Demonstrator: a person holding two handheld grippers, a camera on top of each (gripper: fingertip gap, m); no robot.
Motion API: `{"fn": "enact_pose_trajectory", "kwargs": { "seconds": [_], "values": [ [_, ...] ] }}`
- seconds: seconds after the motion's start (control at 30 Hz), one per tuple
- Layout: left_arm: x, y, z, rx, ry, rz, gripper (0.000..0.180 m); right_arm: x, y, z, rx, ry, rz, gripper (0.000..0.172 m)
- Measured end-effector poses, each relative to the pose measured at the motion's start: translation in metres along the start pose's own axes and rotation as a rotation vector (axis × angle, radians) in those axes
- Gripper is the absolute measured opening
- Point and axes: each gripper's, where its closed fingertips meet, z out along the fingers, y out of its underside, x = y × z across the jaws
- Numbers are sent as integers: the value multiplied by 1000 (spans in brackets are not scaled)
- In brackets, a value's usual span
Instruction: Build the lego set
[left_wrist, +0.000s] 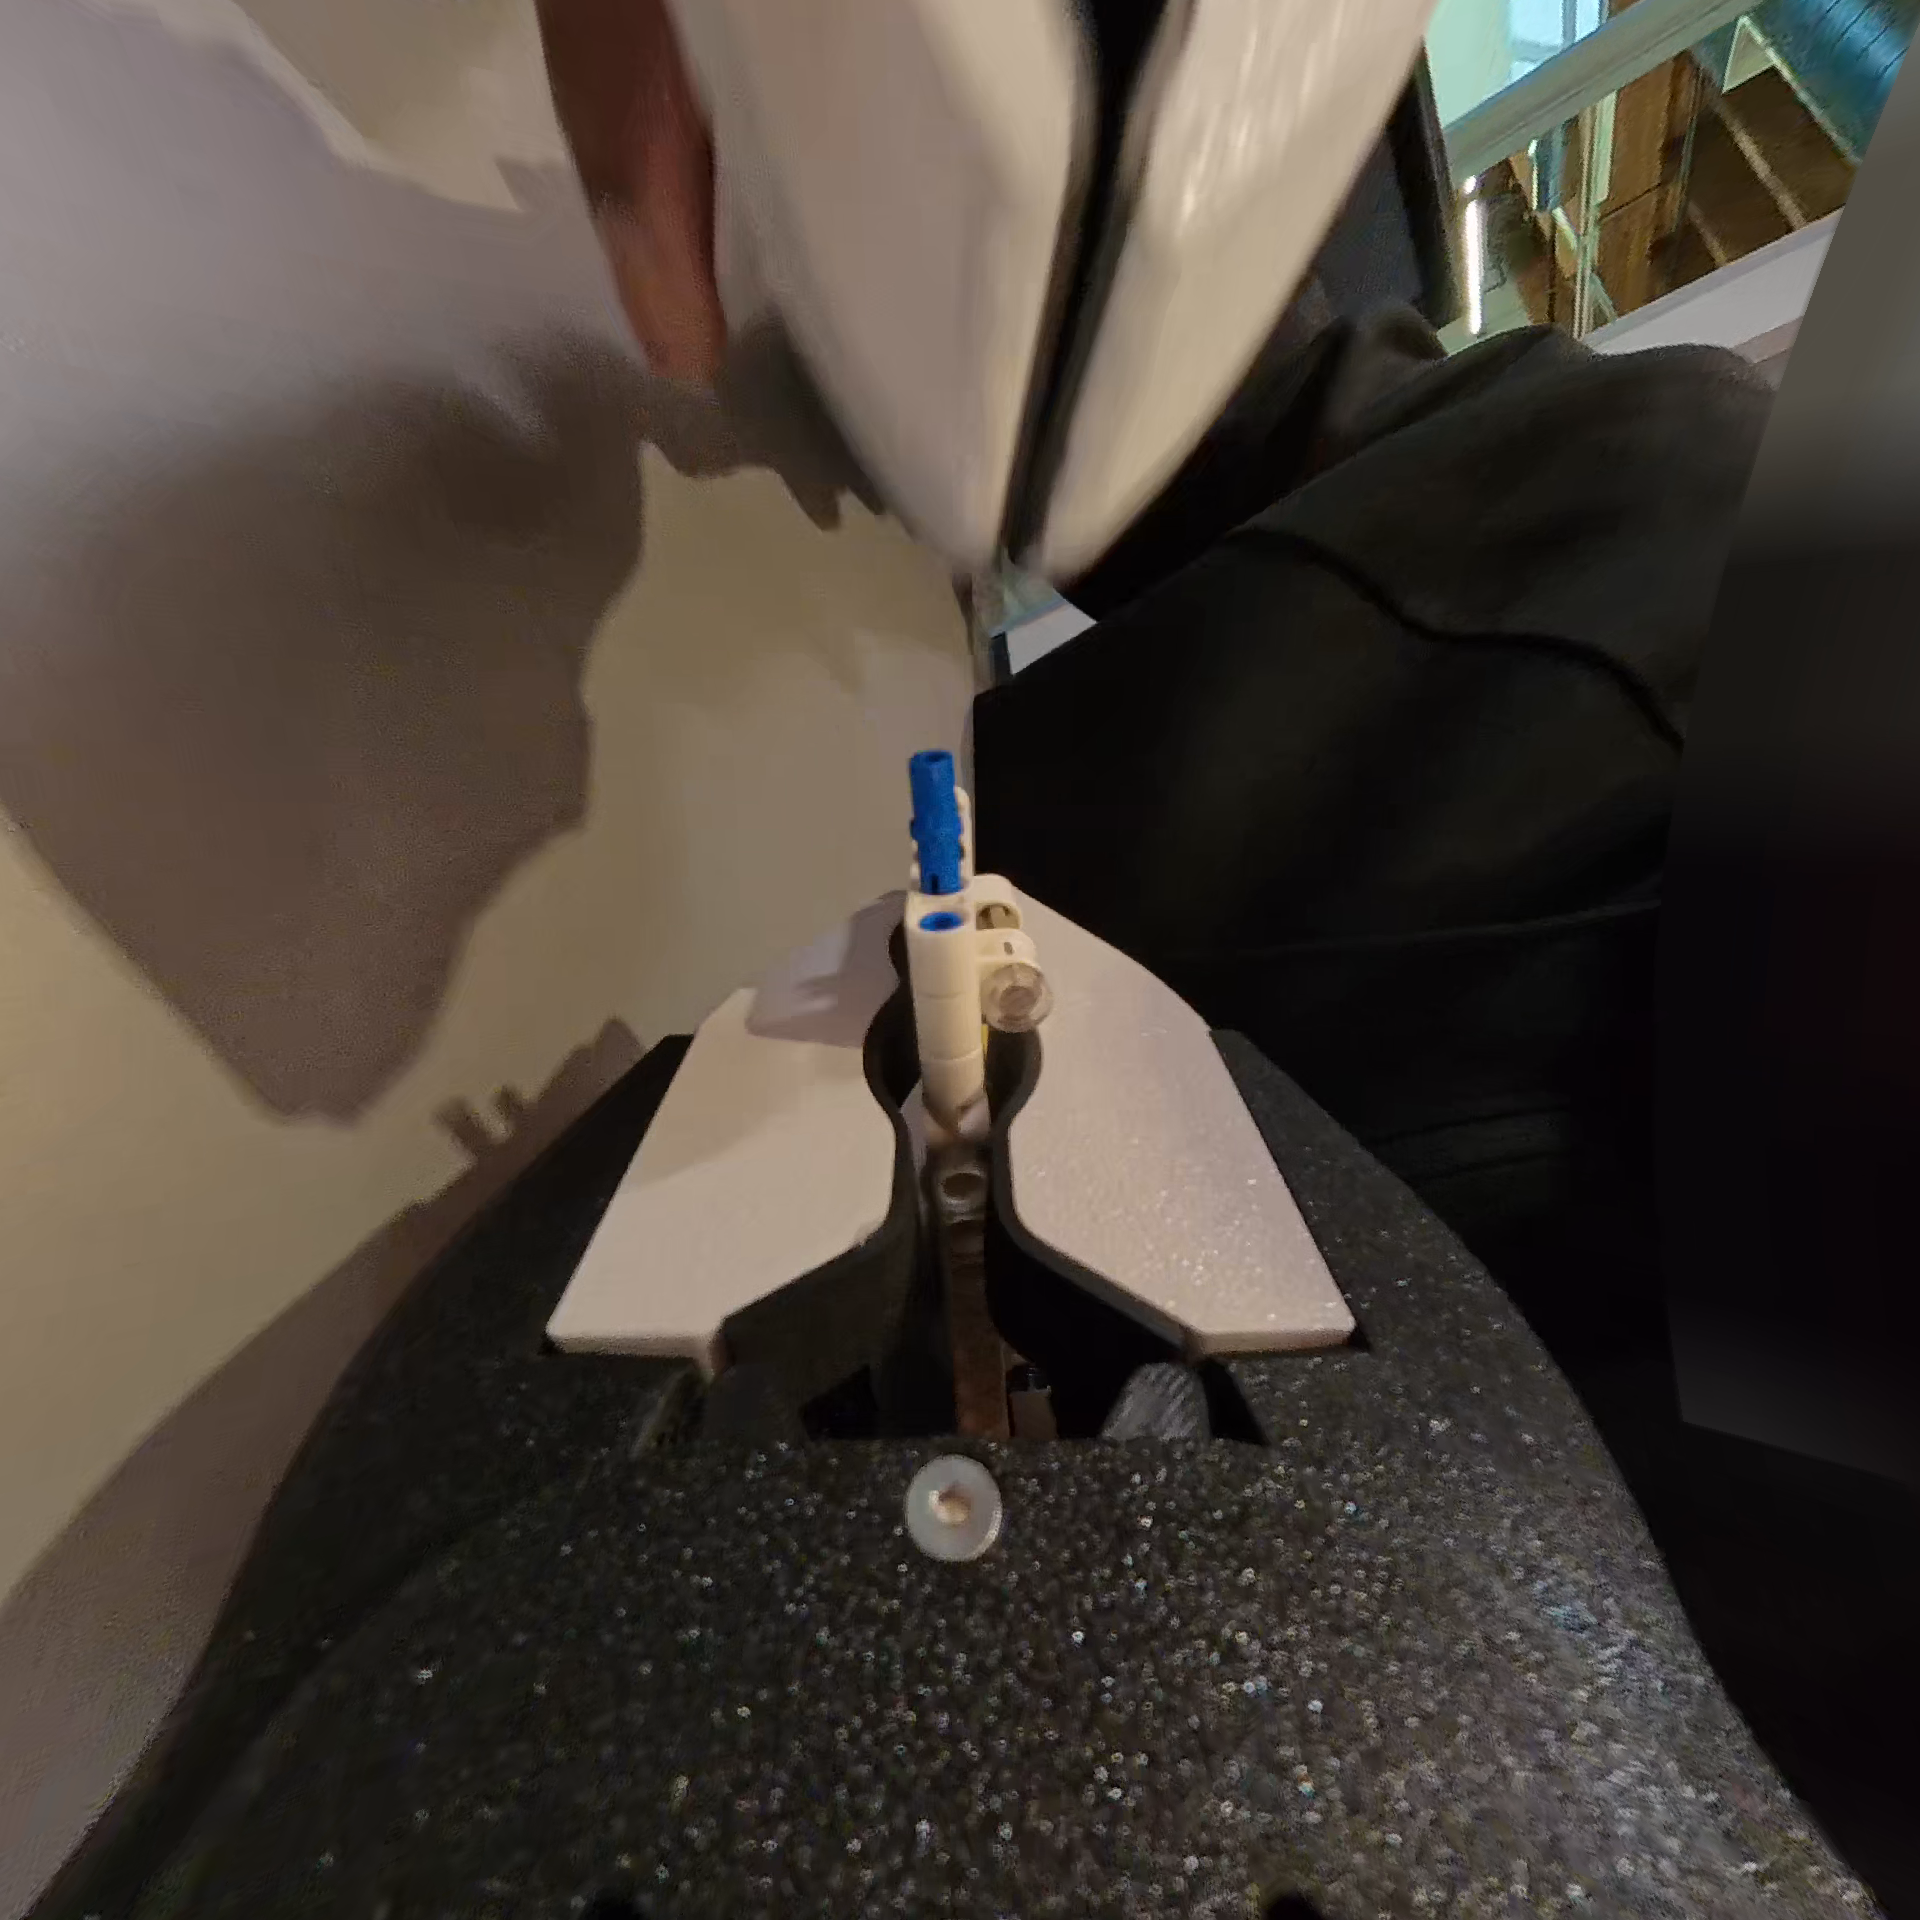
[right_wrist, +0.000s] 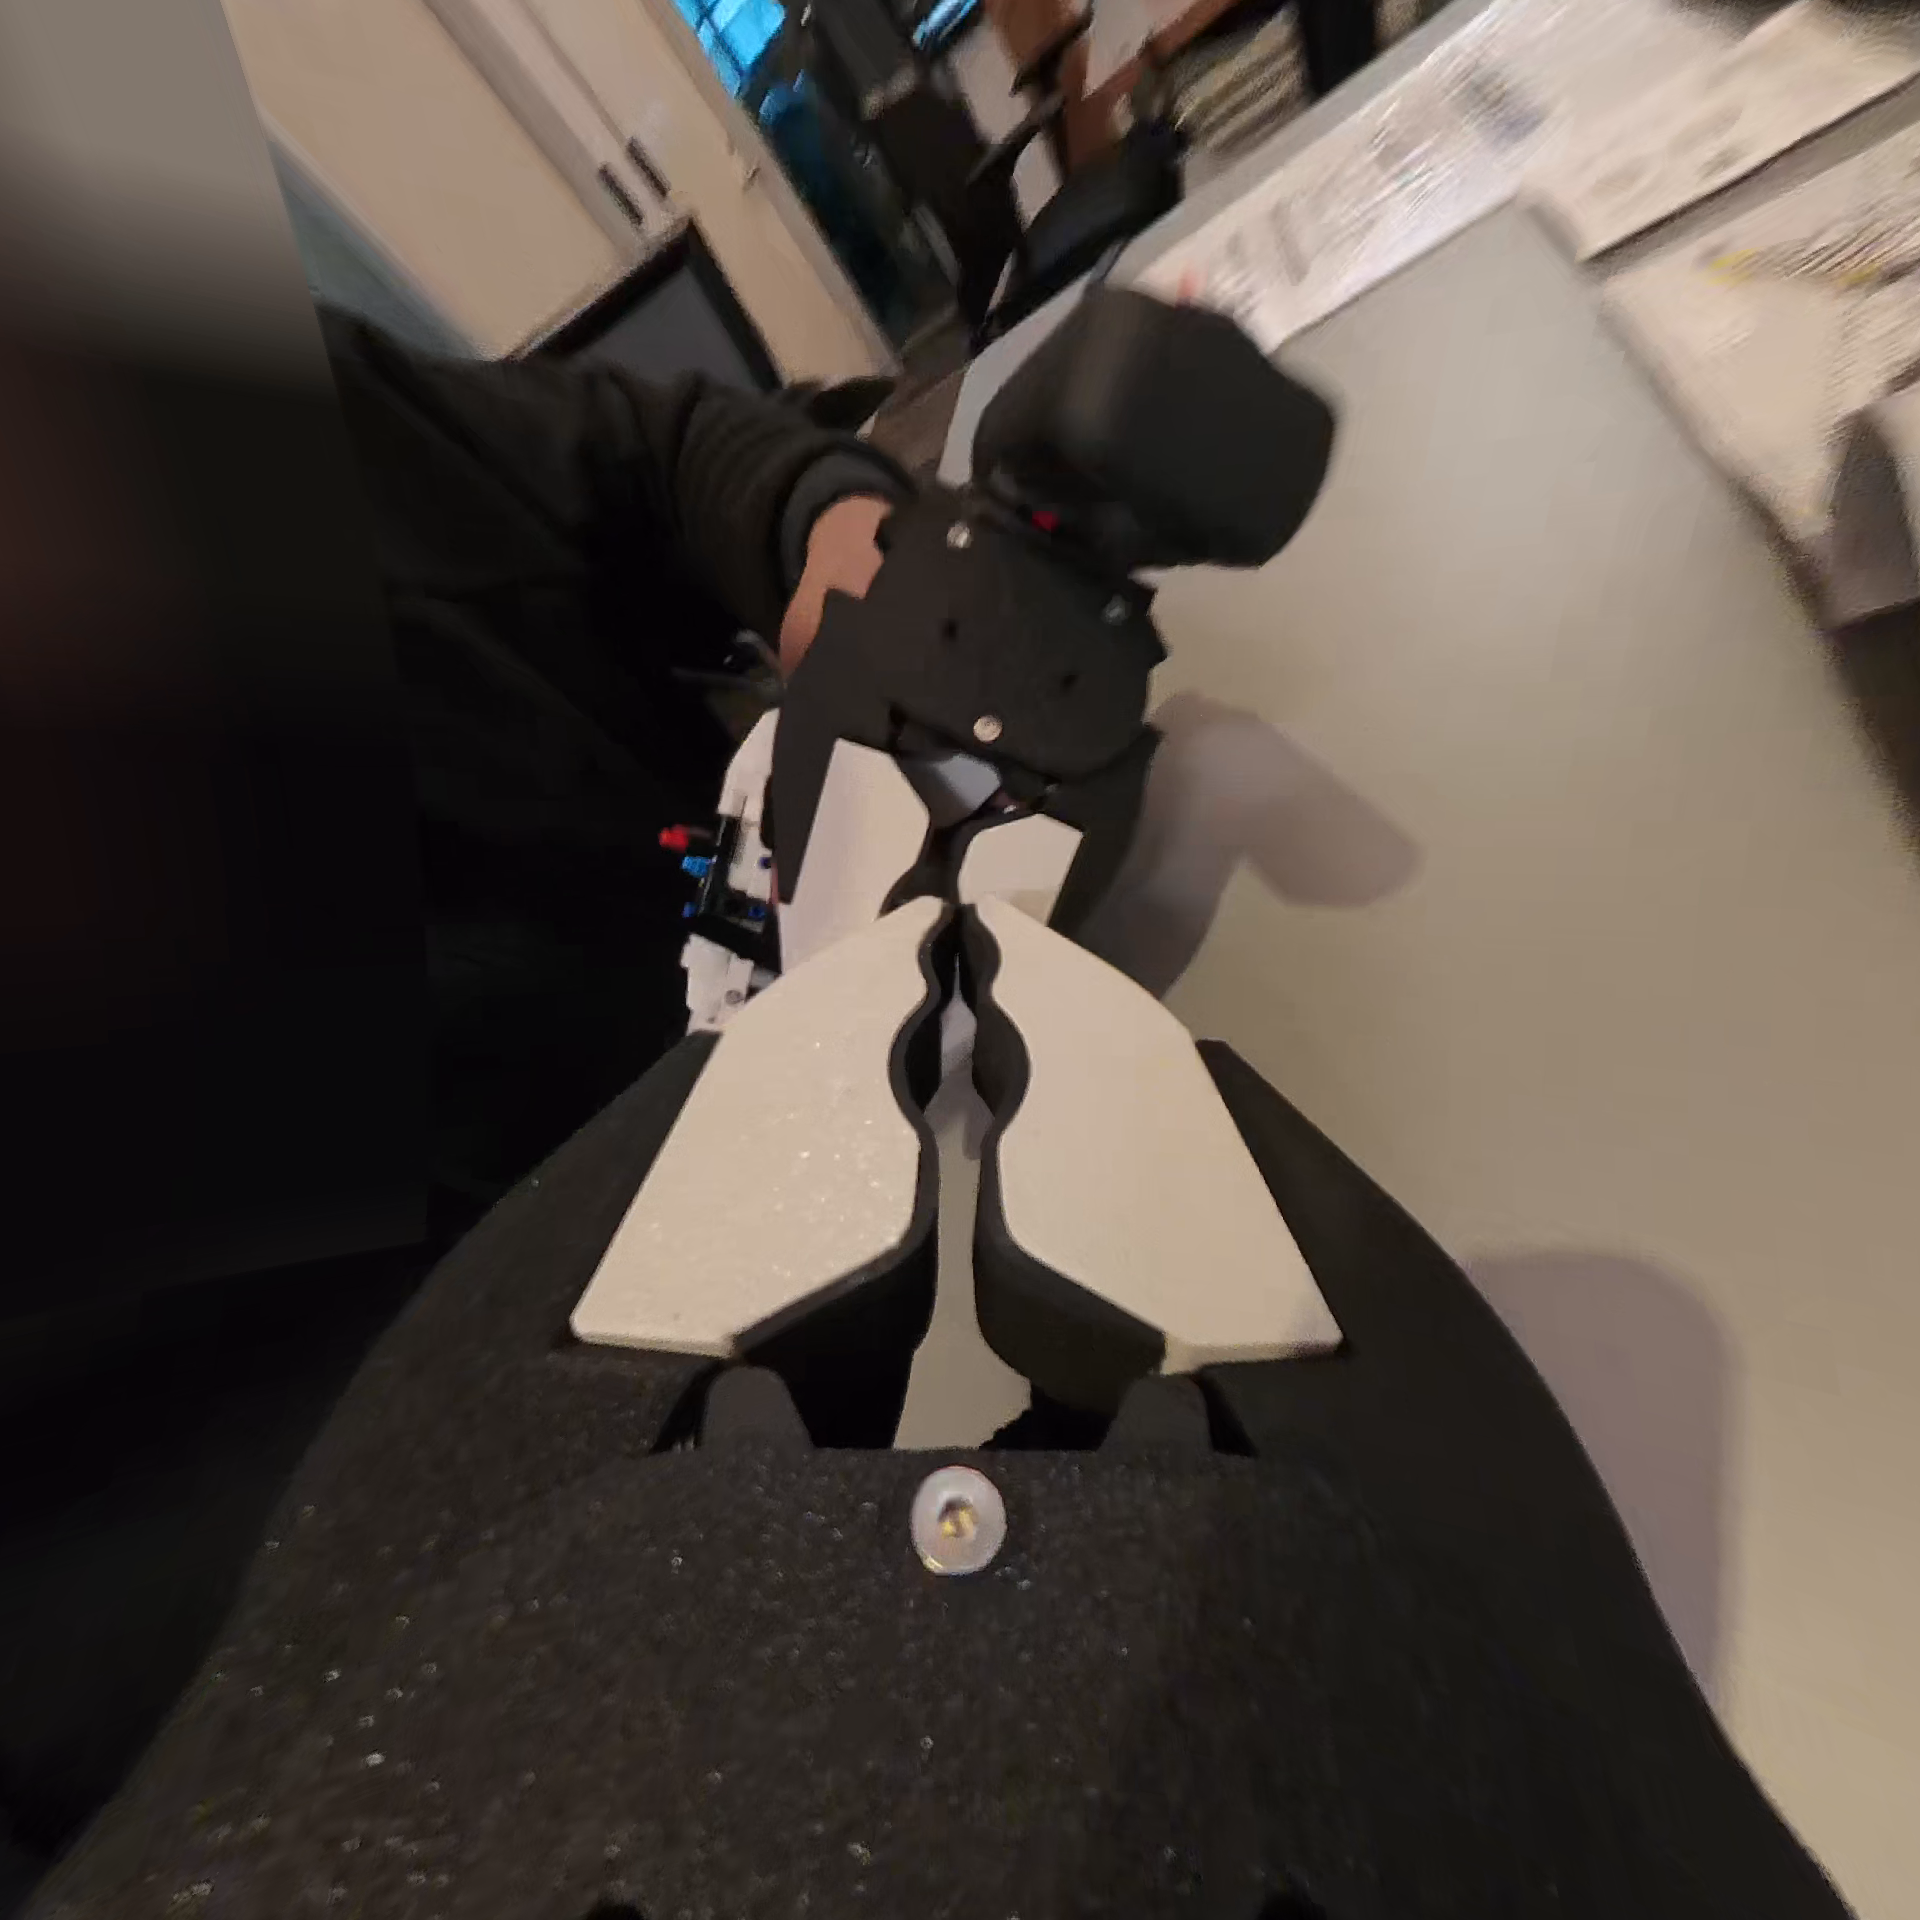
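In the left wrist view, a small white building-toy assembly (left_wrist: 948, 997) is being held upright in the left gripper (left_wrist: 951, 935), whose two white fingers (left_wrist: 1132, 1143) are standing only narrowly apart and are being pressed against the assembly's slim white beam from either side. A blue pin (left_wrist: 935, 836) is sticking up out of the top of that beam, and a clear round stud (left_wrist: 1016, 1000) is jutting out on its right side, just above the right finger. A pale table surface (left_wrist: 727, 727) is lying beyond the assembly on the left, and a dark sleeve (left_wrist: 1351, 831) is filling the right. Farther off and above, the right gripper (left_wrist: 1013, 561) is being seen blurred, its white fingers drawn together and pointing down toward the blue pin, well apart from it.

In the right wrist view, the right gripper (right_wrist: 954, 914) is being held with its fingers (right_wrist: 790, 1122) closed tip to tip, and nothing is being gripped between them. Just beyond its tips, the left gripper (right_wrist: 961, 831) is being seen from the front, carried by a hand (right_wrist: 831, 582). Beside it on the left, a larger white and black toy build (right_wrist: 727, 894) with red and blue pins is partly showing. A pale table (right_wrist: 1455, 831) is stretching behind, with blurred papers (right_wrist: 1558, 156) lying at its far edge.
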Motion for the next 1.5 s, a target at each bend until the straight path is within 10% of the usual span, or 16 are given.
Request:
{"fn": "enact_pose_trajectory", "kwargs": {
  "seconds": [0.33, 1.5],
  "values": [
    [5, -22, -27, -40, -71, 59, 8, 0, -13, 0, -25, 13, -62, 22],
    [14, -38, -45, -368, -376, 316, 8, -27, -35, -20, 42, 142, -326, 5]
  ]
}}
